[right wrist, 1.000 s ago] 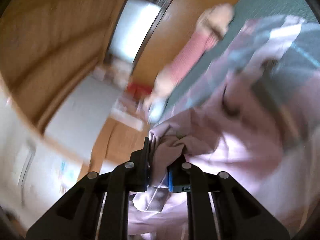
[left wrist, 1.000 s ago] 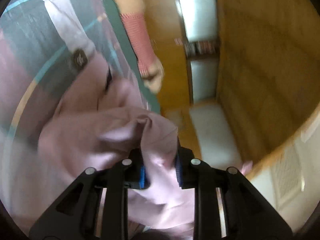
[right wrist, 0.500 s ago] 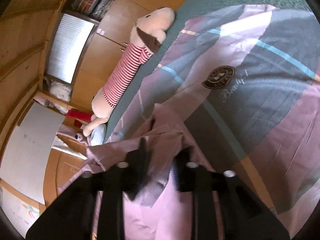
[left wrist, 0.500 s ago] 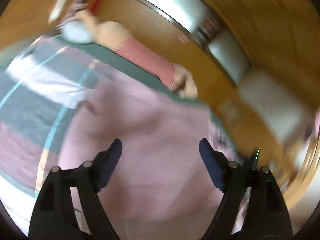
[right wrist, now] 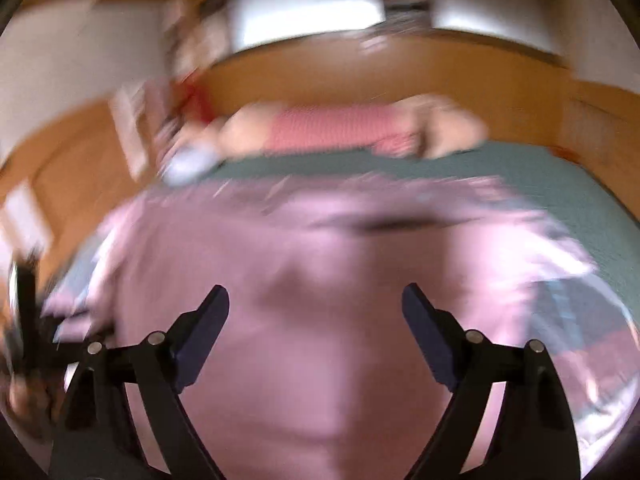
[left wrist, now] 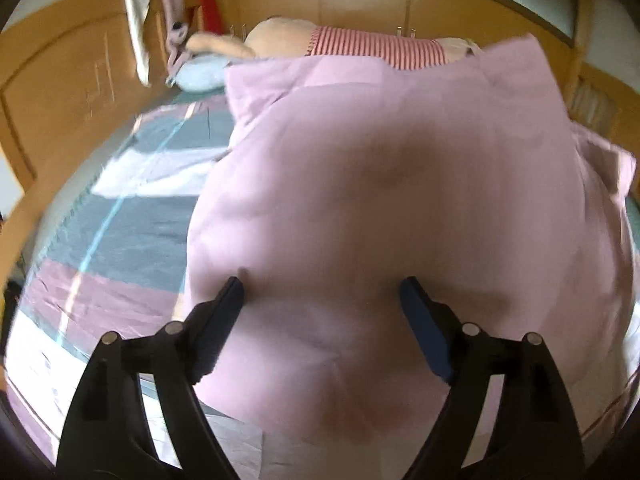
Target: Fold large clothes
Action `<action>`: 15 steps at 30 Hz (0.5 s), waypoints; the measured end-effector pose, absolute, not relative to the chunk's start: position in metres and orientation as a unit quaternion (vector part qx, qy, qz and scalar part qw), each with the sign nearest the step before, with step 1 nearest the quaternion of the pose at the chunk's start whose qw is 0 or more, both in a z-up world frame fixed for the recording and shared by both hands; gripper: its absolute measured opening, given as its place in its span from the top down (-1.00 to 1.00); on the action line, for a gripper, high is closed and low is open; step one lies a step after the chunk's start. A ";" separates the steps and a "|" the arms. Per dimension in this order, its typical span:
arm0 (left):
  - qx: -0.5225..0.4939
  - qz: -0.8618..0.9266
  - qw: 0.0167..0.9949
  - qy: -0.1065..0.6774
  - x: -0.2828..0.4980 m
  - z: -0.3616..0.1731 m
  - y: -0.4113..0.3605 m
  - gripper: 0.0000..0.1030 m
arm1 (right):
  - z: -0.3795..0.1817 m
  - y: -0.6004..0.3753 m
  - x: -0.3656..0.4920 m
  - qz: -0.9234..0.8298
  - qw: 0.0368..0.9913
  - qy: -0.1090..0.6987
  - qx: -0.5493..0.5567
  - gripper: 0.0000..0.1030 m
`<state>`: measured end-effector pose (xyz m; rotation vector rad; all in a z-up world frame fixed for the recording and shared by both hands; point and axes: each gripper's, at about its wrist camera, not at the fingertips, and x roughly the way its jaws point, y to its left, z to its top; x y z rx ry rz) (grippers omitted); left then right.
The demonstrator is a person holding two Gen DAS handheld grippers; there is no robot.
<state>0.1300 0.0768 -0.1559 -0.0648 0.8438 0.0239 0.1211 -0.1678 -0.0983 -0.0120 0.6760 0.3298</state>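
A large pale pink garment (left wrist: 380,184) lies spread on the bed and fills most of the left wrist view. It also fills the lower half of the blurred right wrist view (right wrist: 320,280). My left gripper (left wrist: 322,292) is open and empty just above the cloth. My right gripper (right wrist: 316,300) is open and empty above the same cloth. Neither gripper holds the garment.
The bed has a striped grey, pink and white cover (left wrist: 120,220) over a green sheet (right wrist: 520,176). A long plush toy in a red striped top (left wrist: 360,46) lies along the far edge. A wooden headboard (left wrist: 60,92) stands at the left, wooden cabinets behind.
Both grippers were shut on the pink garment one second ago. They have let it go, opened wide and swung level; the garment now lies spread out on the bed.
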 end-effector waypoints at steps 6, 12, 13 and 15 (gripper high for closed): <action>-0.063 0.030 0.906 0.418 0.140 -0.161 0.106 -0.76 | -0.142 -0.088 0.183 0.143 0.922 0.349 -0.086 -0.74; -0.104 0.033 0.892 0.439 0.152 -0.166 0.128 -0.76 | -0.177 -0.092 0.272 0.076 0.922 0.375 -0.063 -0.90; -0.095 0.035 0.894 0.436 0.151 -0.165 0.128 -0.76 | -0.179 -0.091 0.279 0.073 0.919 0.382 -0.061 -0.91; -0.088 0.038 0.893 0.441 0.151 -0.169 0.130 -0.77 | -0.175 -0.088 0.279 0.069 0.914 0.396 -0.061 -0.94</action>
